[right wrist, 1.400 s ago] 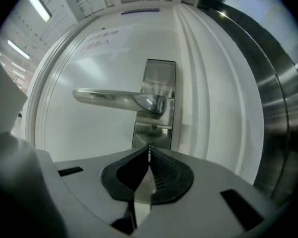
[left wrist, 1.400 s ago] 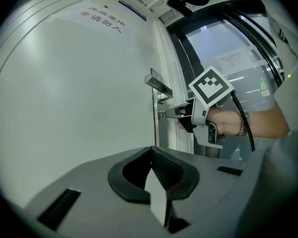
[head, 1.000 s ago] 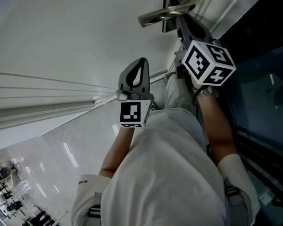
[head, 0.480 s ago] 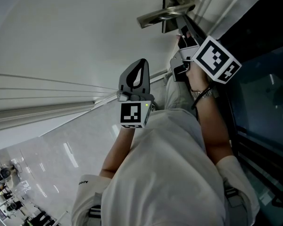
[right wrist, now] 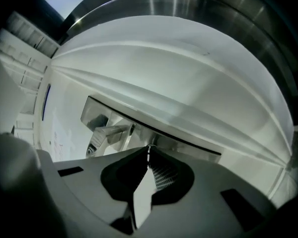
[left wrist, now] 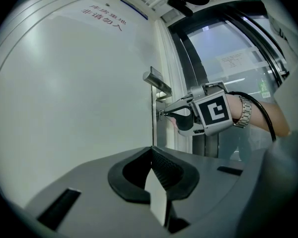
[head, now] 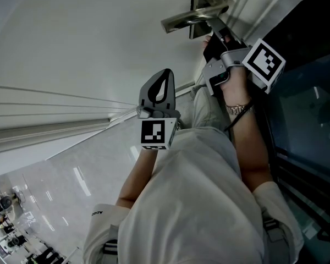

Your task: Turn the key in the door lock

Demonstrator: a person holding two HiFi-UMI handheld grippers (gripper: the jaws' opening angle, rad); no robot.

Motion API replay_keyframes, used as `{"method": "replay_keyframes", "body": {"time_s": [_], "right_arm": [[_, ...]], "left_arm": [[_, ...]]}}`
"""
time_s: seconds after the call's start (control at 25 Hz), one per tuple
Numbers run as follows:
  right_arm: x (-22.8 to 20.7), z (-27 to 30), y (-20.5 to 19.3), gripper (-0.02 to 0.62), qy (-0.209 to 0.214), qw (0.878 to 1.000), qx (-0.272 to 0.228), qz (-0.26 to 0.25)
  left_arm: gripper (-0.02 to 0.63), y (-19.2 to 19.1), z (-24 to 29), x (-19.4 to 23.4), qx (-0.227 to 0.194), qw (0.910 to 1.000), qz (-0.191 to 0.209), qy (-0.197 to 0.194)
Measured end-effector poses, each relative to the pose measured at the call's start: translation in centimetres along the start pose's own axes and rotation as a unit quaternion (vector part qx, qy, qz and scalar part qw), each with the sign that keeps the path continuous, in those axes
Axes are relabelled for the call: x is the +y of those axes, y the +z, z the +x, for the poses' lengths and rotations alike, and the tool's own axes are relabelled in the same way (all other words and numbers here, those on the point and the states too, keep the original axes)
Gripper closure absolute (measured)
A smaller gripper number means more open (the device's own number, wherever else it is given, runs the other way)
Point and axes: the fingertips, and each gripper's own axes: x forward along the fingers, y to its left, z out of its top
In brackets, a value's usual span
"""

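The key [left wrist: 160,114] sits in the door lock [left wrist: 153,124], on the narrow metal plate at the edge of the white door [left wrist: 79,98], just below the lever handle [left wrist: 156,82]. Its long axis lies level and square to the door face, with the blade pointing into the lock and the head sticking out toward the person. The key is too small to tell which way its flat head is turned.

The right hand-held gripper [right wrist: 149,149] lies along the same line as the key. Its jaws are pressed together at the tips, pinching the key's head right up against the plate. Its marker cube [head: 267,59] sits off to the side of the wrist, which wears a wristwatch [head: 237,109].

The left hand-held gripper [left wrist: 151,151] is well away from the lock and lower than the handle. It points level at the bare door panel with its jaws closed on each other and nothing between them. Pale glossy floor [head: 71,186] shows beneath the person.
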Motion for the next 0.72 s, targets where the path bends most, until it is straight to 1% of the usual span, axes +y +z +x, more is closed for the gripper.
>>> {"method": "replay_keyframes", "body": {"time_s": [0.12, 0.24, 0.48, 0.6, 0.72], "right_arm": [[-0.13, 0.15, -0.05, 0.583, 0.016, 0.998, 0.005, 0.058], [-0.36, 0.2, -0.21, 0.583, 0.027, 0.994, 0.005, 0.105], [-0.64, 0.14, -0.32, 0.583, 0.039, 0.979, 0.003, 0.198], [-0.68, 0.16, -0.27, 0.583, 0.039, 0.978, 0.004, 0.203], [-0.45, 0.16, -0.27, 0.583, 0.041, 0.984, 0.01, 0.176]], "left_arm": [[0.598, -0.1, -0.03, 0.13, 0.001, 1.0, 0.0, 0.0], [0.598, -0.27, -0.13, 0.16, -0.001, 1.0, 0.0, 0.0], [0.598, -0.33, -0.27, 0.18, 0.0, 1.0, 0.002, 0.0], [0.598, -0.49, -0.28, 0.22, 0.003, 1.0, 0.001, -0.001], [0.598, -0.4, -0.34, 0.26, 0.003, 1.0, 0.0, -0.001]]}}
